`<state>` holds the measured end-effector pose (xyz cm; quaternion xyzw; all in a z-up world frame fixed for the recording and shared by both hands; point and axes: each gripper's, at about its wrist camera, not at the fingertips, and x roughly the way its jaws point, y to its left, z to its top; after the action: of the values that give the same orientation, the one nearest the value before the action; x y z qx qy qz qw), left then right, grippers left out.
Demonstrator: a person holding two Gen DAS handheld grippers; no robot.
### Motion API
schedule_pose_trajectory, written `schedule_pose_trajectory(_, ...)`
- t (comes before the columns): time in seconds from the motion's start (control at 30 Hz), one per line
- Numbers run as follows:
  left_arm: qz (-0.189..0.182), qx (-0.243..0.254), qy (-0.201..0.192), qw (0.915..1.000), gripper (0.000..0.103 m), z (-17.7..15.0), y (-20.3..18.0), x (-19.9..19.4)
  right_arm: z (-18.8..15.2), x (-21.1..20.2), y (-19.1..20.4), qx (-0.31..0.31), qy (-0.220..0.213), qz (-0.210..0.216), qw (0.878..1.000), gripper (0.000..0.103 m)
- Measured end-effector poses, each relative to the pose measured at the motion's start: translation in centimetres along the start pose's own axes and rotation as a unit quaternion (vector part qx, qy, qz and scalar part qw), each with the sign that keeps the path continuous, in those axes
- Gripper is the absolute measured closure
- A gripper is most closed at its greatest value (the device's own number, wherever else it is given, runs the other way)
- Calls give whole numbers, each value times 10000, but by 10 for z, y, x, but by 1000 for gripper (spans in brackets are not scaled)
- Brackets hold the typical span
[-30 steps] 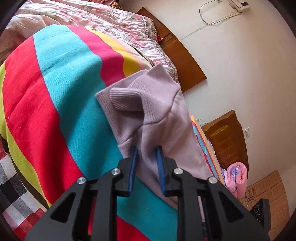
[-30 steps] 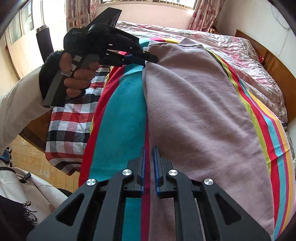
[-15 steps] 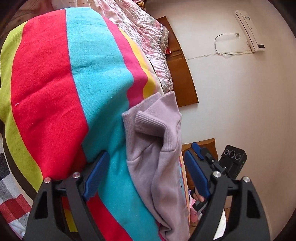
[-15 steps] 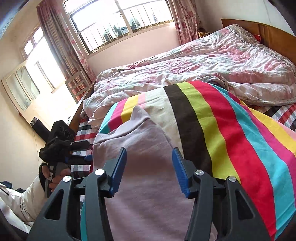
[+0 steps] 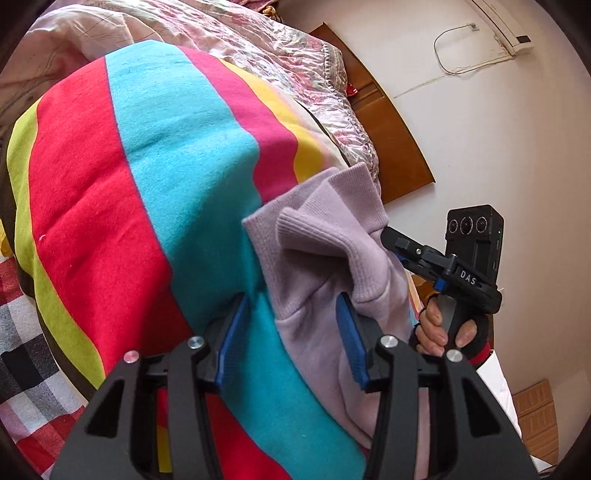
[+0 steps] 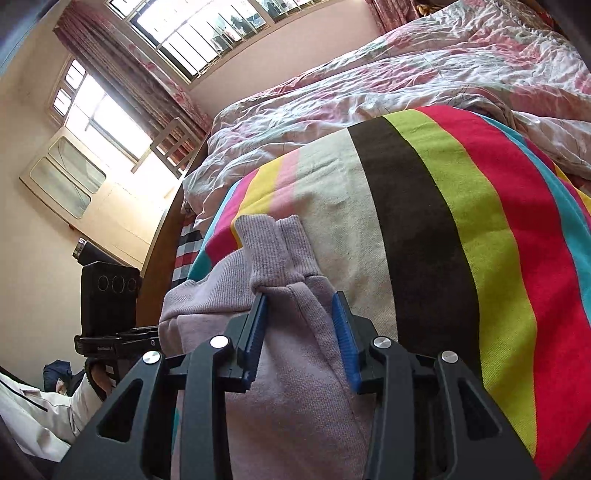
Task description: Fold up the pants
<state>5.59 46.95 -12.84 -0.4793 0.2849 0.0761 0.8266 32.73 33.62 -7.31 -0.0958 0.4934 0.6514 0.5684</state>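
Item: pants (image 5: 328, 280), lilac knit with ribbed cuffs, lying lengthwise on a striped blanket (image 5: 147, 192) over the bed. Left wrist view: centre to lower right, cuffs bunched one over the other. Right wrist view (image 6: 280, 295): lower centre, two cuffs side by side at the top of the garment.

Progress, as judged: the legs appear laid one over the other, so a lengthwise fold looks done; the crosswise fold, cuff end to waist, looks not yet made. The waist end is out of view.

Left gripper (image 5: 291, 332): jaws part spread, having just been closing. The pants' edge lies between the blue pads; the right pad is against the cloth, the left stands over bare blanket. No pinch.

Right gripper (image 6: 299, 328): jaws part spread, also just closing, straddling a ridge of cloth right below the cuffs. The left pad touches the fold; the right stands just clear.

Surroundings: floral quilt (image 6: 406, 74) beyond the blanket; wooden headboard (image 5: 388, 129), upper right; window (image 6: 207, 29), upper left.
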Motion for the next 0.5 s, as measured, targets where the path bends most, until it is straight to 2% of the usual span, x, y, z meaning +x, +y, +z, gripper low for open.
schedule_pose_trajectory(0.03, 157, 157, -25, 9997, 56, 4, -12, 2, -1, 0, 1, -11, -39, -18, 10000, 64)
schedule_pose_trajectory(0.07, 303, 326, -54, 9990, 74, 4, -19, 2, -2, -1, 4, -114, -81, -67, 9999, 64)
schedule_pose_trajectory(0.1, 479, 508, -75, 9975, 94, 4, -27, 2, -5, -2, 7, -199, -118, -106, 9997, 72)
schedule_pose_trajectory(0.13, 720, 691, -133, 9949, 93, 4, -36, 2, -7, -4, 11, -280, -154, -149, 9994, 84)
schedule_pose_trajectory(0.2, 691, 960, -323, 9925, 95, 5, -49, -7, -12, -11, 23, -537, -347, -398, 9972, 90)
schedule_pose_trajectory(0.3, 503, 1497, -682, 9851, 95, 19, -82, -25, -14, -36, 47, -831, -825, -703, 9906, 92)
schedule_pose_trajectory(0.37, 447, 1730, -811, 9806, 95, 32, -96, -32, -3, -58, 53, -741, -1249, -876, 9855, 92)
schedule_pose_trajectory(0.5, 543, 1692, -956, 9794, 95, 50, -93, -30, 14, -70, 52, -583, -1519, -966, 9819, 92)
